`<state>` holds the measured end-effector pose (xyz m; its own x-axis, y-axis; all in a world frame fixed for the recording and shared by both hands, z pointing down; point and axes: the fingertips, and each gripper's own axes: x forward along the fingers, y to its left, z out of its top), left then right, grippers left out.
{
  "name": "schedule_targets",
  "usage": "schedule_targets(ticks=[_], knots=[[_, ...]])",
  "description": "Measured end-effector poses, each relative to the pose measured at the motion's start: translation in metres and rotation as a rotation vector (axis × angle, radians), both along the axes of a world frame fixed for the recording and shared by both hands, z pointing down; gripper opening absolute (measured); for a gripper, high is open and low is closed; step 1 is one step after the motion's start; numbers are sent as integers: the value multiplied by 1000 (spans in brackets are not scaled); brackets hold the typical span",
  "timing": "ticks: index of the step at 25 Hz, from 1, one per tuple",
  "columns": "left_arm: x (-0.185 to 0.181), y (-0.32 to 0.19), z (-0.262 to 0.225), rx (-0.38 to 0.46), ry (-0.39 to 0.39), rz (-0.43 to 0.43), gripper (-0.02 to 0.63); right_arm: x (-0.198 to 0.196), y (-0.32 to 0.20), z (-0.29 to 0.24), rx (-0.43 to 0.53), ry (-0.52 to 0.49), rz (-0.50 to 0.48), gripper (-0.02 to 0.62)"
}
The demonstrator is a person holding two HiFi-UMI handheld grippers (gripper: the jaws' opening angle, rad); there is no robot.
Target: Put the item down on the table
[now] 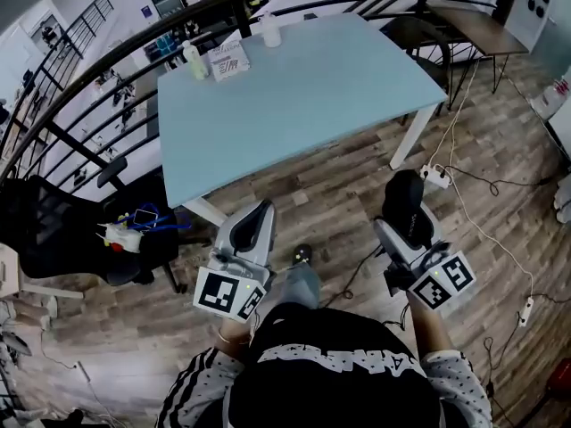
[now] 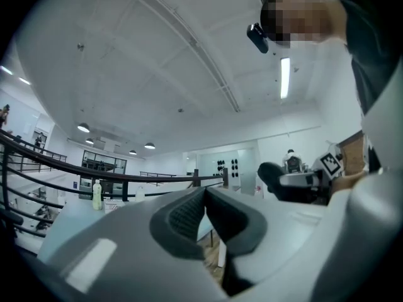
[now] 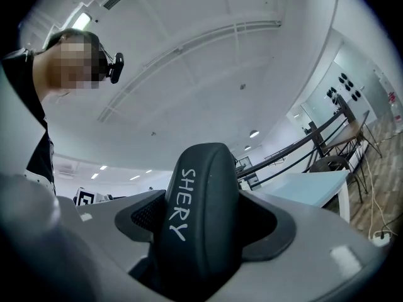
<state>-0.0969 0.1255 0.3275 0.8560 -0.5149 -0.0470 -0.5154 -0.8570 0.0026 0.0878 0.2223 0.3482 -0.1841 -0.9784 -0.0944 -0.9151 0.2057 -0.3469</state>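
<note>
A dark, rounded item with "SHERY" lettered on it in white is pinched between the jaws of the right gripper. In the right gripper view its lower end is buried between the jaw pads and is hidden, and what kind of thing it is cannot be told. In the head view only its black top is shown. It is held over the wooden floor in front of the pale blue table, well apart from the tabletop.

The left gripper is held beside the right one. Its jaws are pressed together with nothing between them, as is seen in the left gripper view, where the lower frame is largely filled by the gripper's own grey body.

Along the table's far edge a yellowish bottle, a small printed card or box and a clear bottle are stood; the print is too small to be read. A black chair is partly cut off at the left edge, and small yellow and blue things heaped beside it cannot be identified. A white power strip with cables is laid on the floor by a table leg. A curved dark railing is seen behind the table. The person's body is cut off by the bottom edge.
</note>
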Motion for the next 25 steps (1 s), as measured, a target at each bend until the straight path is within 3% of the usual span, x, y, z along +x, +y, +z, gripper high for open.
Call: schedule_targets(ticks=[6,13,25], knots=[[3,-42,10,-15,-6,-22,0,-7,-43,-2,22,43,-55,365],[29,-90,18,-43,-9,30,0,20,-91,2,-16,7,25,365],[67,-184,15,-92,35,110,0,43,-173,-15,-44,56,82,365]])
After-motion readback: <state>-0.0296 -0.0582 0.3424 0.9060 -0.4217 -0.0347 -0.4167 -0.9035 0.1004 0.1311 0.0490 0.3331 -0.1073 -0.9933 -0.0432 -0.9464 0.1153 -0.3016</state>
